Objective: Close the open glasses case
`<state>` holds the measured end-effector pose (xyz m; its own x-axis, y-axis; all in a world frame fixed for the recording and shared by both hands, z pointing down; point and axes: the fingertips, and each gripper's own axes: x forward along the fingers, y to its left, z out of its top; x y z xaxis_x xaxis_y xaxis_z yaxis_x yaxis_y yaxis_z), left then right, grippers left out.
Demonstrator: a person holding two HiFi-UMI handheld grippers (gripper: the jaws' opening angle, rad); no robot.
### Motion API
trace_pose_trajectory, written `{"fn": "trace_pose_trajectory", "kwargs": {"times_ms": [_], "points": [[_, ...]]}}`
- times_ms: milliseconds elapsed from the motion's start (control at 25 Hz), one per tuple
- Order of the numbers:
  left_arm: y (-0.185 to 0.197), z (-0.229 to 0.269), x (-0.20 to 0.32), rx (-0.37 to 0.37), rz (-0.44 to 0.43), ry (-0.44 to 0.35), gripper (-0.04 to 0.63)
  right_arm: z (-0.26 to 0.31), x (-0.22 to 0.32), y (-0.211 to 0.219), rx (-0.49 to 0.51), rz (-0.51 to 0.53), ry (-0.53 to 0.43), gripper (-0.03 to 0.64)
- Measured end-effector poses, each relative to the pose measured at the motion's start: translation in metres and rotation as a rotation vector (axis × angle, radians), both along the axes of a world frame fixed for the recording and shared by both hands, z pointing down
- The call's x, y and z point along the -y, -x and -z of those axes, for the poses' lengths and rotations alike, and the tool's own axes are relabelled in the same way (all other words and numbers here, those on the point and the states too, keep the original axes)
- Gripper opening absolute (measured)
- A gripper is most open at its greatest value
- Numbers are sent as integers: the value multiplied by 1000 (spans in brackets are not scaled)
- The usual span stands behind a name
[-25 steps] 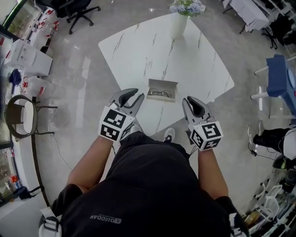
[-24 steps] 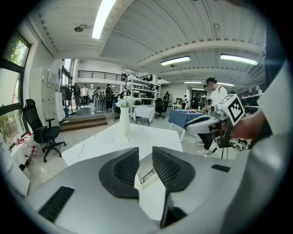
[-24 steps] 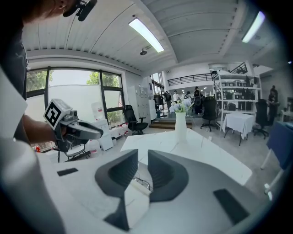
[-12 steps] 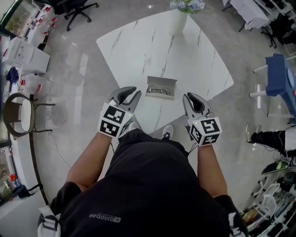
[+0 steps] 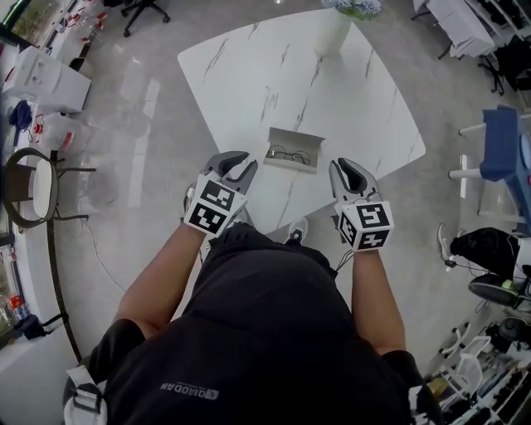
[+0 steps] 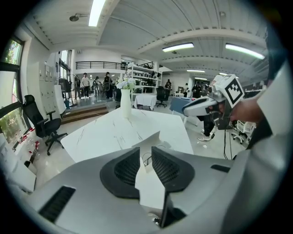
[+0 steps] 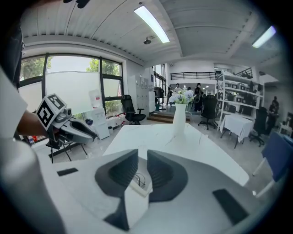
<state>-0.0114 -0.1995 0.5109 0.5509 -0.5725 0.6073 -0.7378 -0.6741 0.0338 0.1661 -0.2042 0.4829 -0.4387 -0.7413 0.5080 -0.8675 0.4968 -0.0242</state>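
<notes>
Left gripper [image 5: 241, 162]: the two dark ribbed pads sit only a narrow gap apart. Nothing is between them, you just see the tabletop through the slot. Right gripper [image 5: 344, 166] is the same, jaws a sliver apart and holding nothing. Both are held up over the near edge of the white marble table [image 5: 274, 75], side by side with a gap between them, marker cubes facing up at the head camera.

The glasses case [image 5: 297, 138] is lying open on the near part of the table, just beyond the grippers and roughly between them. Neither gripper is touching it. The left one is off to its near-left and the right one to its near-right. Its lid stands up along the far side, and a pair of thin-framed glasses [image 5: 284, 154] is lying inside. Each gripper's own view lines the case up right through the slot between its jaws.

Farther out, a tall white vase [image 5: 336, 37] with pale flowers stands at the far corner of the table, well apart from the case. The rest of the marble top is bare. On the floor to the left there's a chair with a round seat [image 5: 33, 187] and some white boxes [image 5: 46, 79]. A black office chair [image 5: 145, 8] is far left, and a blue chair [image 5: 502, 153] is off to the right. The left gripper view also catches a few people [image 6: 94, 84] standing way back in the room.
</notes>
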Motion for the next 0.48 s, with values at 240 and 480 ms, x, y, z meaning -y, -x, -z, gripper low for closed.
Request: {"fn": "trace_pose_trajectory", "kwargs": {"times_ms": [240,480], "points": [[-7,-43,1,49,-26,64,92,-24,12,3,-55,23,31,52],[-14,-69,4,168,-111,28,92,-48,20,7,-123,49,55,51]]}}
